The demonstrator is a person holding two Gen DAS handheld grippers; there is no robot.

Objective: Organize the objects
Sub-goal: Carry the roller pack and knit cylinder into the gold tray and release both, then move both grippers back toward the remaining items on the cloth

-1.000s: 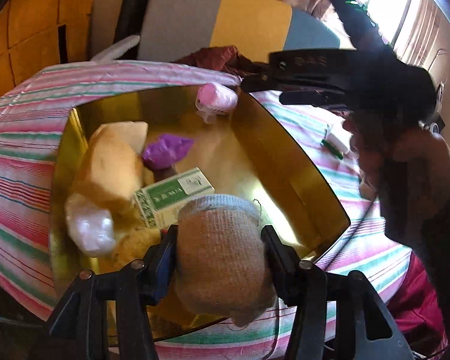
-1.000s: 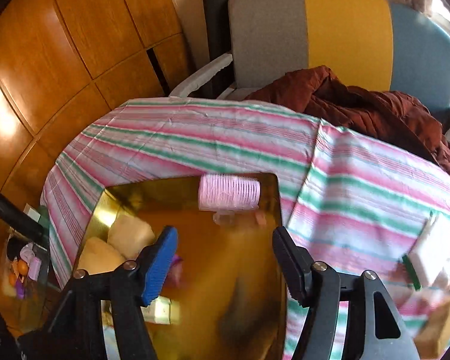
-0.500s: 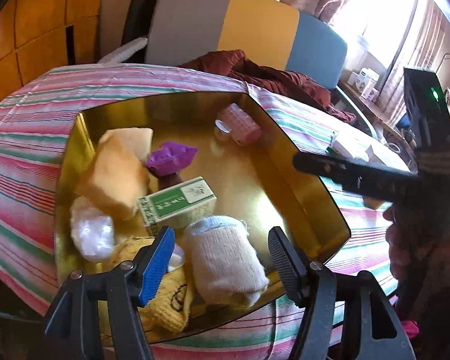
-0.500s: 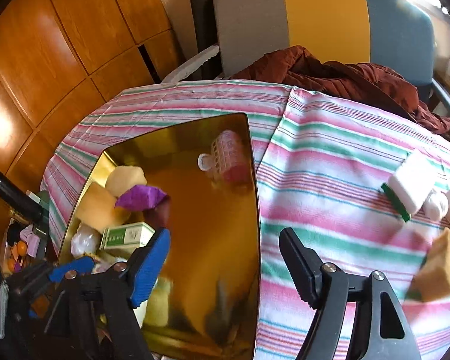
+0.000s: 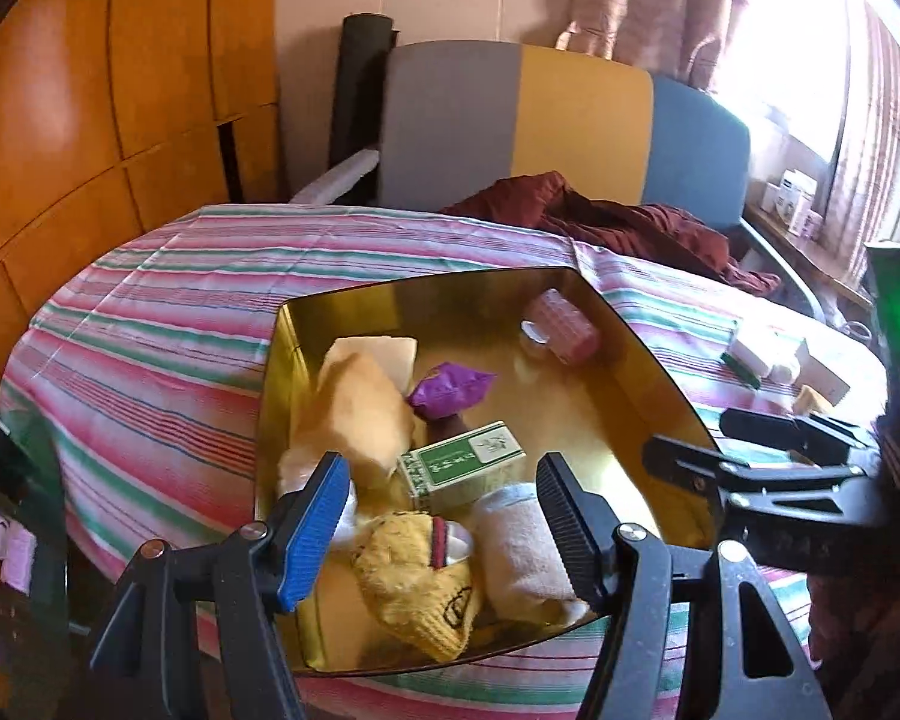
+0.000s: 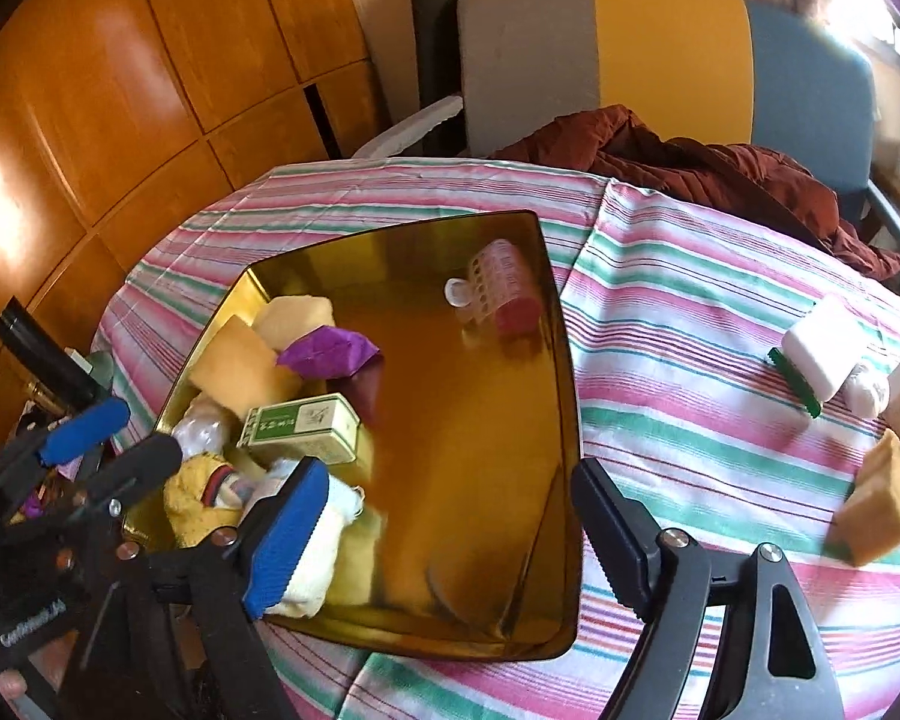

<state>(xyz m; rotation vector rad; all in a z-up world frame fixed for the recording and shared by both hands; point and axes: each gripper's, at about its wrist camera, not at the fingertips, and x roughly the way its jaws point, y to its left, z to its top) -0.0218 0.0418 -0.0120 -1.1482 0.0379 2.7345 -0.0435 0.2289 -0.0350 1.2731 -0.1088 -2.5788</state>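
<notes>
Released, the rolled sock (image 5: pixel 525 558) lies in the gold tray (image 5: pixel 660 396); left claw (image 5: pixel 441 525) open and empty, right claw (image 6: pixel 444 531) opening, empty, near the light, soft sponge (image 6: pixel 879 507): grip its flat sides.

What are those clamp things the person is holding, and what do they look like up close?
They are two handheld grippers. The left gripper and the right gripper look alike: black plastic frames with silver bolts and cut-out slots, each ending in two fingers, one with a ribbed blue pad, the other ribbed black. White lettering marks one frame. Little of the person shows.
</notes>
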